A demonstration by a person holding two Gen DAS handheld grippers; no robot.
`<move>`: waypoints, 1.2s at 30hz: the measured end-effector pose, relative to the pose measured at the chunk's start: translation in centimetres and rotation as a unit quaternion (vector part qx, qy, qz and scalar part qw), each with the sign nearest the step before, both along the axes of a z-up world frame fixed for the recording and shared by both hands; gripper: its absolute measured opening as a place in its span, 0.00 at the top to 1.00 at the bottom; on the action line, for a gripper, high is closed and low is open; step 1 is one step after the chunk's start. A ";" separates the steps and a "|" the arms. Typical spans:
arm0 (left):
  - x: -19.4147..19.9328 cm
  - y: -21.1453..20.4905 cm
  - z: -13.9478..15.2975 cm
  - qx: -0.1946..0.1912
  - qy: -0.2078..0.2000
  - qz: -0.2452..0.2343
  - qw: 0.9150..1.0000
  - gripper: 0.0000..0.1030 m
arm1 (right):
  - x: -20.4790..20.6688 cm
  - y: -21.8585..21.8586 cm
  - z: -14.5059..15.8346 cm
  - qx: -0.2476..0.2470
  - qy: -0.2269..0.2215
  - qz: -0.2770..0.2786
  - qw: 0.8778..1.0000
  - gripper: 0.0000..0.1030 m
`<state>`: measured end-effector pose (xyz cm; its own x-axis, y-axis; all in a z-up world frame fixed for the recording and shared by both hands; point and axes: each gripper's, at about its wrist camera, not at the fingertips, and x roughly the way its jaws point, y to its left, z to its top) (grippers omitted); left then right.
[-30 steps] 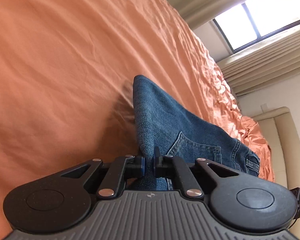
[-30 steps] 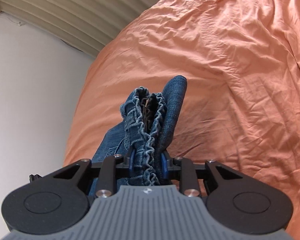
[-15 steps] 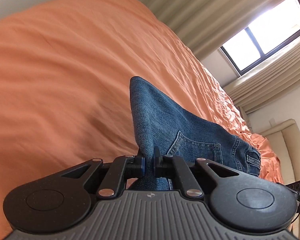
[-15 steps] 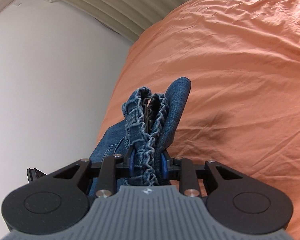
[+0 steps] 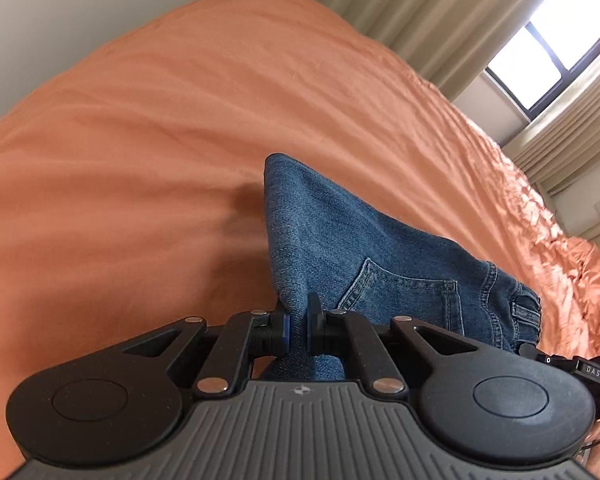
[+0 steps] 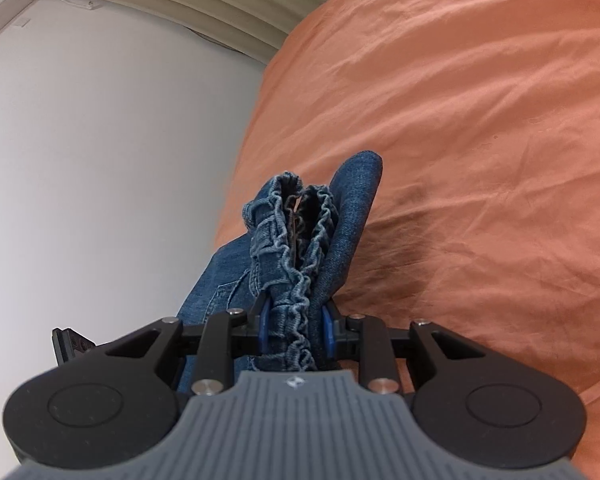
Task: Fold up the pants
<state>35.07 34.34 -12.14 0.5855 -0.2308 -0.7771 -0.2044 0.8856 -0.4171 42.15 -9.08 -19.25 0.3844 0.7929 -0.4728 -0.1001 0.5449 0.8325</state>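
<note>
Blue denim pants (image 5: 364, 256) hang lifted above an orange bed sheet (image 5: 160, 140), stretched between both grippers. My left gripper (image 5: 296, 326) is shut on a folded edge of the denim, just left of a back pocket (image 5: 404, 296). In the right wrist view my right gripper (image 6: 296, 330) is shut on the bunched, gathered waistband (image 6: 296, 248) of the pants (image 6: 352, 216), with a smooth fold of denim standing up on the right side. The rest of the pants below the grippers is hidden.
The orange sheet (image 6: 480, 120) covers the whole bed, with ruffled folds at its far right edge (image 5: 548, 216). Curtains (image 5: 380, 8) and a bright window (image 5: 548, 52) stand behind the bed. A white wall (image 6: 100, 140) lies left of the bed in the right wrist view.
Both grippers have carried the held pants sideways across the bed; the wall and curtains have come further into both views. Neither grip has changed.
</note>
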 end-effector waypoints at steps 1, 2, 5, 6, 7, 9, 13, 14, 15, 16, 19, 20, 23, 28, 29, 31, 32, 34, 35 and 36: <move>0.3 -0.1 -1.2 0.006 0.007 -0.003 1.000 0.93 | 0.2 0.0 -1.1 -0.005 0.012 -0.004 1.000 0.79; 0.5 -0.3 -2.3 0.020 0.017 -0.005 1.000 0.93 | 0.2 -0.1 -2.2 -0.011 0.024 -0.009 1.000 0.79; 0.9 0.2 -5.1 0.039 0.043 -0.009 0.998 0.91 | 0.3 -0.5 -4.8 -0.008 0.046 -0.018 0.999 0.79; 1.0 0.3 -5.7 0.036 0.046 -0.010 0.998 0.89 | 0.3 -0.4 -5.3 -0.013 0.045 -0.018 0.999 0.79; 1.2 0.4 -6.2 0.034 0.047 -0.012 0.998 0.88 | 0.4 -0.3 -5.7 -0.019 0.044 -0.018 0.999 0.79; 1.5 0.4 -6.7 0.040 0.051 -0.023 0.998 0.79 | 0.5 -0.2 -6.2 -0.025 0.049 -0.020 0.998 0.77; 0.8 0.8 -5.5 0.036 0.048 -0.034 0.998 0.72 | 0.5 0.1 -5.1 -0.053 0.035 -0.011 0.998 0.66; 0.3 0.8 -4.8 0.043 0.048 -0.042 0.997 0.72 | 0.4 0.4 -4.2 -0.074 0.019 -0.008 0.997 0.63; -0.4 0.7 -4.2 0.054 0.046 -0.052 0.996 0.72 | 0.1 0.5 -3.3 -0.092 0.001 -0.005 0.996 0.58; -1.1 0.5 -3.5 0.067 0.042 -0.064 0.995 0.72 | -0.3 0.5 -2.4 -0.111 -0.019 -0.004 0.994 0.57; -3.3 -0.8 -2.4 0.104 0.041 -0.104 0.988 0.72 | -2.4 0.8 0.6 -0.176 -0.094 -0.005 0.980 0.58; -4.5 -1.1 -2.4 0.121 0.045 -0.115 0.985 0.72 | -3.3 1.0 1.5 -0.192 -0.120 -0.004 0.974 0.58; -6.9 -1.8 -3.4 0.172 0.071 -0.120 0.975 0.72 | -5.9 1.3 3.2 -0.213 -0.167 0.019 0.962 0.70; -8.9 -1.1 -4.1 0.157 0.087 -0.100 0.979 0.72 | -8.5 3.0 4.0 -0.248 -0.214 0.051 0.943 0.71; -9.0 -1.2 -4.0 0.164 0.090 -0.105 0.977 0.72 | -8.6 3.1 4.0 -0.253 -0.219 0.056 0.941 0.72; -9.3 -1.9 -3.5 0.188 0.094 -0.121 0.970 0.72 | -8.4 3.7 4.1 -0.261 -0.223 0.059 0.937 0.73; -9.3 -2.2 -3.1 0.200 0.094 -0.128 0.967 0.73 | -8.0 3.9 4.2 -0.264 -0.227 0.059 0.936 0.73; -9.0 -2.6 -2.1 0.213 0.084 -0.130 0.965 0.77 | -6.8 4.9 4.6 -0.279 -0.235 0.057 0.929 0.79; -9.0 -2.7 -1.3 0.214 0.072 -0.129 0.966 0.78 | -6.0 5.4 4.7 -0.289 -0.235 0.055 0.926 0.80; -8.8 -2.8 -0.8 0.214 0.061 -0.126 0.967 0.78 | -5.0 5.9 4.8 -0.298 -0.235 0.051 0.924 0.82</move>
